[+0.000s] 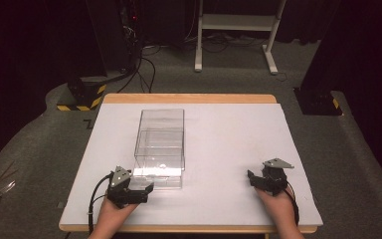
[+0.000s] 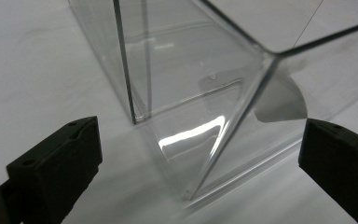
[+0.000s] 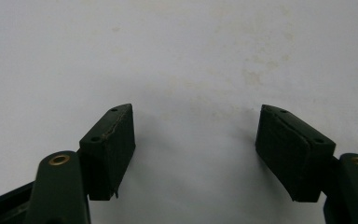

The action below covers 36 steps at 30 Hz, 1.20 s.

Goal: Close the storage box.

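Note:
A clear plastic box point(image 1: 160, 142) stands on the white mat point(image 1: 229, 149), left of the middle, with its long side running away from me. In the left gripper view the box's near corner point(image 2: 200, 154) lies between the jaws, and neither pad touches it. My left gripper point(image 1: 146, 188) sits at the box's near left corner, open wide point(image 2: 200, 140). Over bare mat near the front right, my right gripper point(image 1: 254, 179) is also open, with nothing between its jaws point(image 3: 196, 126).
The mat covers a wooden table point(image 1: 189, 98). On the floor beyond it are a white desk frame point(image 1: 236, 30), cables point(image 1: 146, 64) and black stand bases marked with yellow-black tape point(image 1: 82, 97). Another dark base point(image 1: 318, 102) stands at the back right.

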### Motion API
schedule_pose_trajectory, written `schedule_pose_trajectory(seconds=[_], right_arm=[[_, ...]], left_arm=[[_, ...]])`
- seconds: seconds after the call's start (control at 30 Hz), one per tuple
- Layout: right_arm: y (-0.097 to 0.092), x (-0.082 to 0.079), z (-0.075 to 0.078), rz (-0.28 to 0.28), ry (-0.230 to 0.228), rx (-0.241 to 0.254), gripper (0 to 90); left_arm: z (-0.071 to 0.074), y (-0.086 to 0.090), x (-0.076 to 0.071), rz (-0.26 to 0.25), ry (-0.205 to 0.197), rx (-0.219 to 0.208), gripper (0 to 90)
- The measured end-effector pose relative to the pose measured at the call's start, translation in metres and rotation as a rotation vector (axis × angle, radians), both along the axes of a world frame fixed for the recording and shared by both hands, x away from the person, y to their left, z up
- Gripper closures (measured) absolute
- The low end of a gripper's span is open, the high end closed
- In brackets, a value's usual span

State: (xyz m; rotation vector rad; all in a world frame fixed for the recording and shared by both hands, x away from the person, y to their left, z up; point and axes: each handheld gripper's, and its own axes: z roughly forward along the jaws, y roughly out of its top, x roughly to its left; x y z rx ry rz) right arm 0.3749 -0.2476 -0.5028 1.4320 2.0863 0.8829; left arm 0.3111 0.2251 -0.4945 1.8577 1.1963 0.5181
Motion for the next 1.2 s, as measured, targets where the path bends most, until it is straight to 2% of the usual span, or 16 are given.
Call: schedule_pose_trajectory(seconds=[0.43, 0.8, 1.2], right_arm=[[0.0, 0.0, 0.0, -0.001, 0.001, 0.003, 28.3], [0.0, 0.0, 0.0, -0.001, 0.001, 0.003, 28.3], [0.0, 0.0, 0.0, 0.0, 0.0, 0.004, 28.3]], left_arm=[[0.0, -0.011, 0.013, -0.002, -0.003, 0.026, 0.1], [-0.002, -0.012, 0.027, 0.044, 0.006, 0.014, 0.1], [-0.004, -0.013, 0.042, 0.092, -0.007, 0.036, 0.1]])
